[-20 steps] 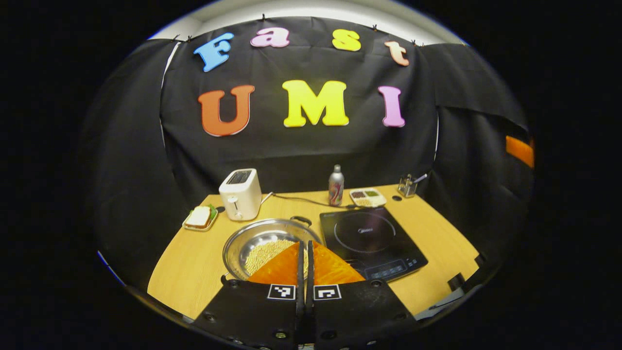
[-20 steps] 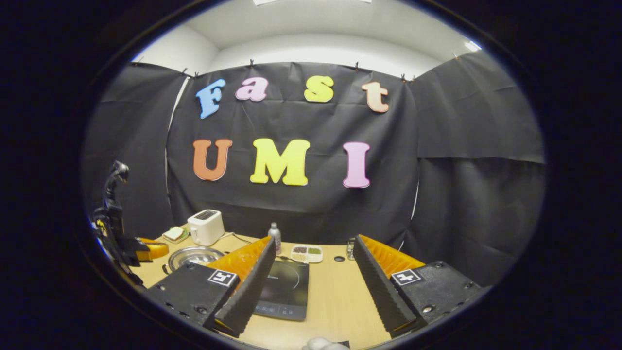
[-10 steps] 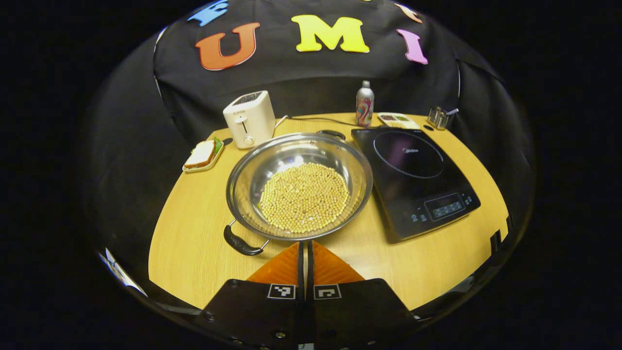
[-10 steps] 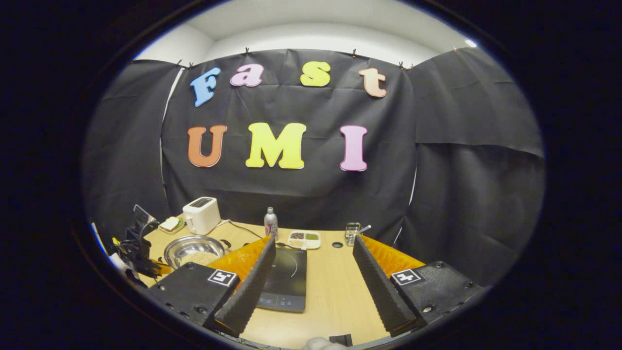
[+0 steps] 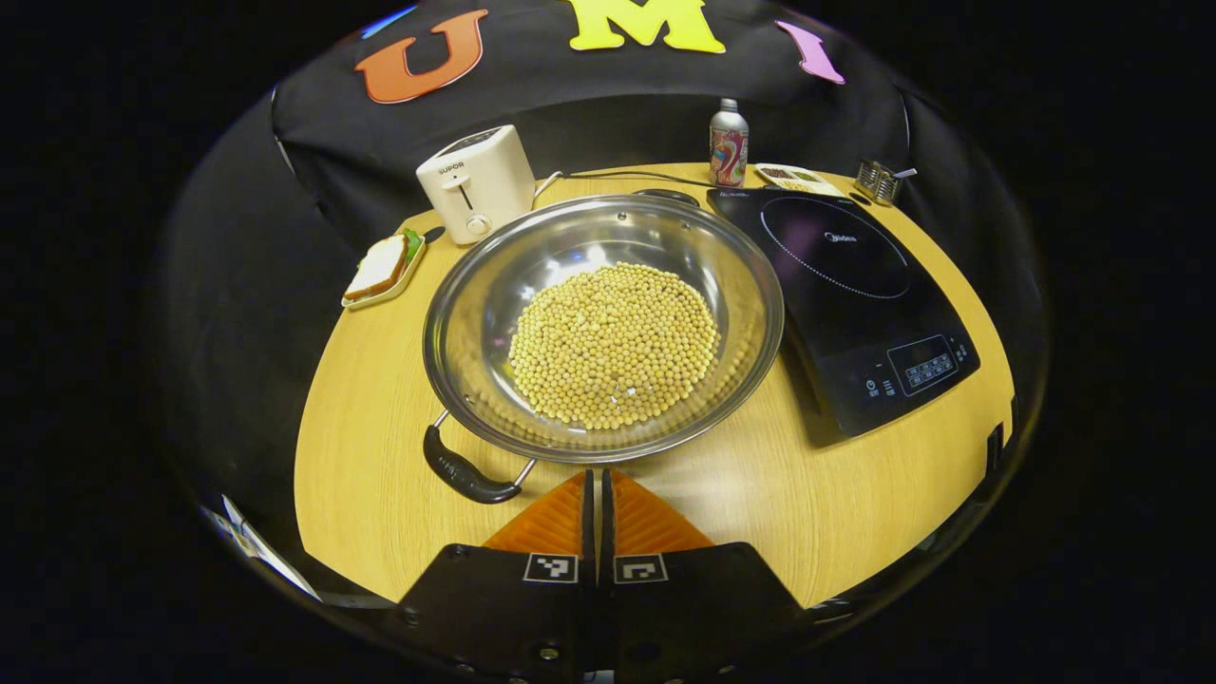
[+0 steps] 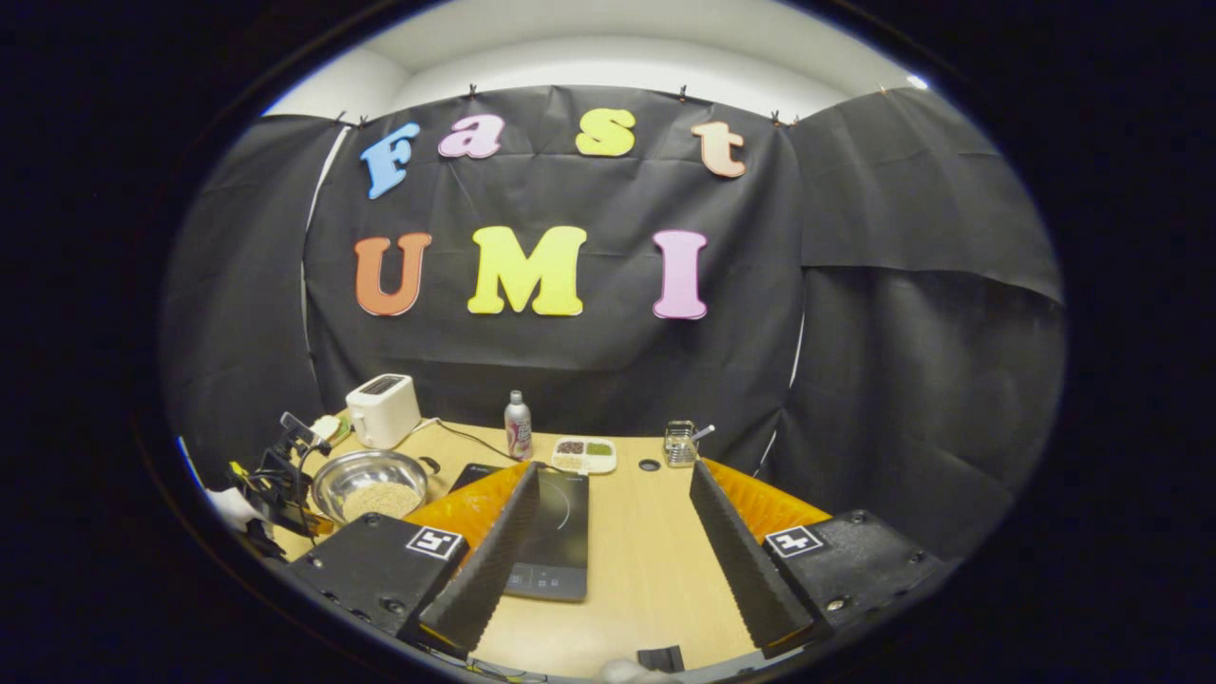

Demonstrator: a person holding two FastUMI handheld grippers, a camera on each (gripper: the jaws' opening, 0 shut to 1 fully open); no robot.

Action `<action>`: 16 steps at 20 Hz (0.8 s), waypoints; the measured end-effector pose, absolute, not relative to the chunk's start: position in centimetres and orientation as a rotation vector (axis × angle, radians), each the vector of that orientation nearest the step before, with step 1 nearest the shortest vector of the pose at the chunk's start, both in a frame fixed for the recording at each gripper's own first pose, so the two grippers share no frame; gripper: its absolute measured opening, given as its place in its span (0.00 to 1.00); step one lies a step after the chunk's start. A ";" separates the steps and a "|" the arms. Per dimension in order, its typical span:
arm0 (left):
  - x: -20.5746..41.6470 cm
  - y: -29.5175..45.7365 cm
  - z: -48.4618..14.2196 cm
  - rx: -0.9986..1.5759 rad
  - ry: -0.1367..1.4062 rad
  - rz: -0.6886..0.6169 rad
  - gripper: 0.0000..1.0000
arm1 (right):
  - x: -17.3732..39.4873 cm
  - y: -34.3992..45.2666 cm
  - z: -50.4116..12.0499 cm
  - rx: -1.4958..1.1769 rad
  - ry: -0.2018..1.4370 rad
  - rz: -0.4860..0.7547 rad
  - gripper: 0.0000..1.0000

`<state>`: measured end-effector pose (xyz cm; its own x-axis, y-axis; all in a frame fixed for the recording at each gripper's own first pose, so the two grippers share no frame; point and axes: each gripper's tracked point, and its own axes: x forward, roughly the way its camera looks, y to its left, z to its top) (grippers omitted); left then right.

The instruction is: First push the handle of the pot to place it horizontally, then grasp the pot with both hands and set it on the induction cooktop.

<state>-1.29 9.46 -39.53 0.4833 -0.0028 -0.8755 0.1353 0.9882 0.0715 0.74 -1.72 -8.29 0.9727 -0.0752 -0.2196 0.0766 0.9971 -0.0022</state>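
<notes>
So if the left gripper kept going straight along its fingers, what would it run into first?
Most likely the near rim of the pot full of beans. The shut left gripper points at it from just short of the rim, right of the black handle. Its height above the table is hard to judge.

1. Shiny silver steel on the pot (image 5: 475, 313), with black grips on the near handle (image 5: 464, 472) and the far handle (image 5: 665, 196).
2. Pale yellow beans (image 5: 613, 344) heaped in the pot.
3. Glossy black on the induction cooktop (image 5: 855, 285), with a thin pale dotted ring and small pale marks on its control panel.
4. Light wood grain on the desk (image 5: 380, 456).
5. Cream white on the toaster (image 5: 475, 182).
6. Silver on the bottle (image 5: 729, 144), with a red, multicoloured swirl label.
7. White bread with a green leaf on the sandwich (image 5: 378, 266), on a pale tray.
8. Black-and-white square markers on the black body of the left gripper (image 5: 596, 489).
</notes>
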 end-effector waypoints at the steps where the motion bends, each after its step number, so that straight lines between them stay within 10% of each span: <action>1: -1.3 9.7 -39.7 0.143 1.073 -0.082 0.00 | 0.8 -1.6 -8.5 0.004 0.228 -0.073 0.96; 16: 0.0 13.5 -40.6 0.171 1.132 -0.032 0.09 | 1.8 -2.4 -8.8 0.003 0.242 -0.079 0.96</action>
